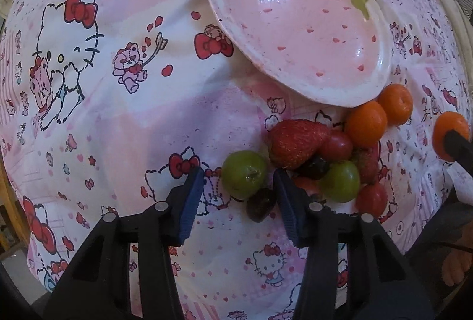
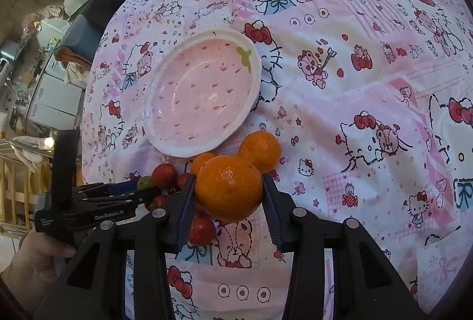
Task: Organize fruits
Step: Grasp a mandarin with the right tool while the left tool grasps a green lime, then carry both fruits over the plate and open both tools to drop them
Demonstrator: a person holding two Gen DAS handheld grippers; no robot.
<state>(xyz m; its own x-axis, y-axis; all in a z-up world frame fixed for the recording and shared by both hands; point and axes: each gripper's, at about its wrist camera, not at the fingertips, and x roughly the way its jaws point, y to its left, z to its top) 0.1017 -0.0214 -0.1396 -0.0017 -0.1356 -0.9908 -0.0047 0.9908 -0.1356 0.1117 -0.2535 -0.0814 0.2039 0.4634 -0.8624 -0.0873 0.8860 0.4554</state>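
A pile of small fruit lies on the Hello Kitty cloth below a pink strawberry-shaped bowl (image 1: 298, 24), which also shows in the right wrist view (image 2: 201, 95). My left gripper (image 1: 239, 175) is open, its fingers either side of a green fruit (image 1: 244, 173), with a dark fruit (image 1: 261, 203) just below. A strawberry (image 1: 295, 141), a second green fruit (image 1: 341, 179), red fruits and two oranges (image 1: 366, 123) lie to the right. My right gripper (image 2: 229, 187) is shut on an orange (image 2: 229, 190), held above the pile; it shows at the left view's right edge (image 1: 448, 136).
Two more oranges (image 2: 260, 150) lie by the bowl's near rim. The left gripper (image 2: 88, 198) and a hand show at left in the right wrist view. Furniture and clutter stand beyond the cloth's left edge (image 2: 53, 77).
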